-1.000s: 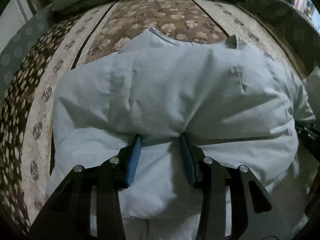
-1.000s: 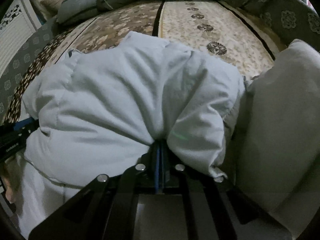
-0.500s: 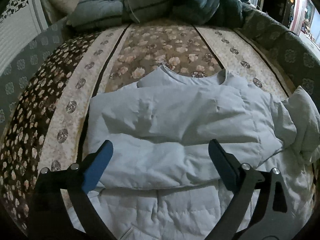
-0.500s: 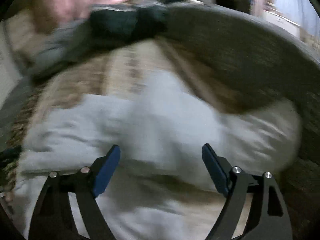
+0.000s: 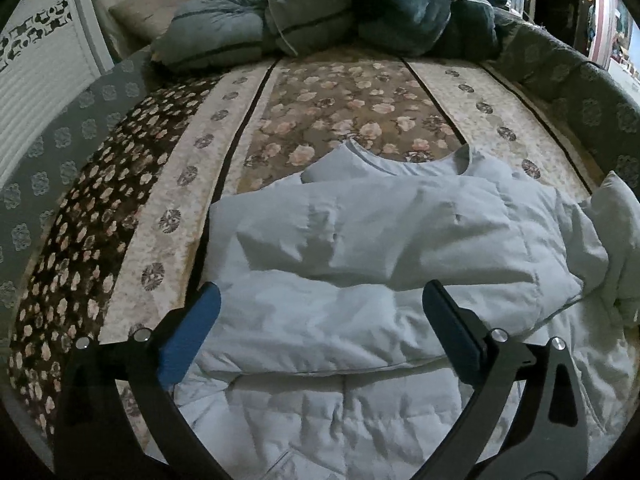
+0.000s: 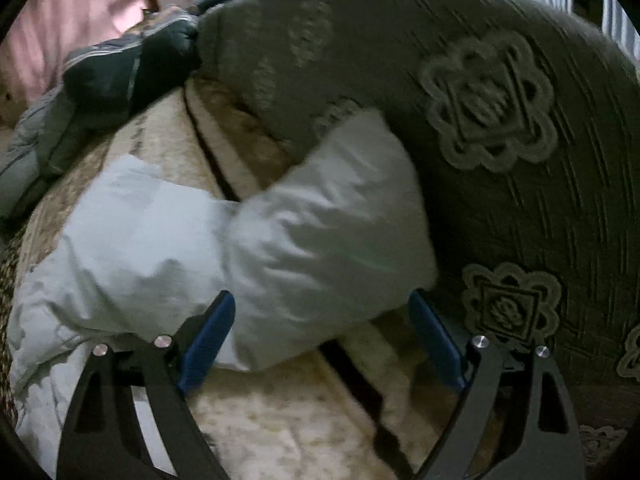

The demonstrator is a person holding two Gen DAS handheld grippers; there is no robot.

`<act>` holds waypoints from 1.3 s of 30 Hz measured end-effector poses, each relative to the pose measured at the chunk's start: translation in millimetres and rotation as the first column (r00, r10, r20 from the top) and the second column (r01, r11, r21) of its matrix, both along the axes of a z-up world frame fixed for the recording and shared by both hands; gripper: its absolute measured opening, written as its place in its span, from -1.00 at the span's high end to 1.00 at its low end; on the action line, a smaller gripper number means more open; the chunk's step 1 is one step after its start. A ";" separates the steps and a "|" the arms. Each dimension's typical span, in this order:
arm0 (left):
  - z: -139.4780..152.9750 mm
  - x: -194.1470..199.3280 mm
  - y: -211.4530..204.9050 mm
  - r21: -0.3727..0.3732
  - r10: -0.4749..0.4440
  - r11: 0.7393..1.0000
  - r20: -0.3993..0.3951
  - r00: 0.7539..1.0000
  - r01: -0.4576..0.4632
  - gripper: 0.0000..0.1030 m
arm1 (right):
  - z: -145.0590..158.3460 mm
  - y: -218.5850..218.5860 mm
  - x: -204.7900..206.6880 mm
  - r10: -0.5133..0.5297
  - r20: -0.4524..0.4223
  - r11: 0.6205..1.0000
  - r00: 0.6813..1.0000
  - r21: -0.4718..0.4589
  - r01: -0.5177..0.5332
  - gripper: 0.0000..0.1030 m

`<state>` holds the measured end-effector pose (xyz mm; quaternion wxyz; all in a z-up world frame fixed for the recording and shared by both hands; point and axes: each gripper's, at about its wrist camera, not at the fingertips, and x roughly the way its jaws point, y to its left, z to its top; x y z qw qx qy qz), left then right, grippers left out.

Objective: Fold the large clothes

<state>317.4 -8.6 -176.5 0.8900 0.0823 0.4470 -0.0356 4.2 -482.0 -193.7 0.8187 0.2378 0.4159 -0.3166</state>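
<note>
Plainly, the likeliest trouble lay in the padding of the pale blue jacket (image 5: 360, 248), which rested on the patterned bedspread (image 5: 168, 184) with one sleeve laid flat across its chest and its neckline toward the heap of dark quilts (image 5: 320, 12) at the far end. With nothing pinning that sleeve, its puffy filling could have pushed it up and let the fold slide open.

The left gripper (image 5: 320, 320) hovered above the lower half of the jacket, its jaws spread as wide as they went, empty and clear of the cloth.

Further right, the other sleeve (image 6: 328, 216) stuck out unfolded, its cuff against the grey raised edge of the bed (image 6: 500, 100). The right gripper (image 6: 320, 332) stood over it with jaws opening and the sleeve between them, the blue pads (image 6: 208, 340) not pressing it. That view was blurred, so contact could not be ruled out. A shallow bite there might have caught only the outer shell, and the slippery fabric could have pulled free mid-fold or dragged the whole jacket askew.

No container appeared in either view.
</note>
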 end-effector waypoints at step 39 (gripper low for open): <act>33.5 12.3 92.1 -0.029 0.101 0.995 0.034 0.994 -0.100 -0.94 | 208.0 309.2 237.8 0.836 0.242 0.537 0.493 -0.176 -0.825 0.71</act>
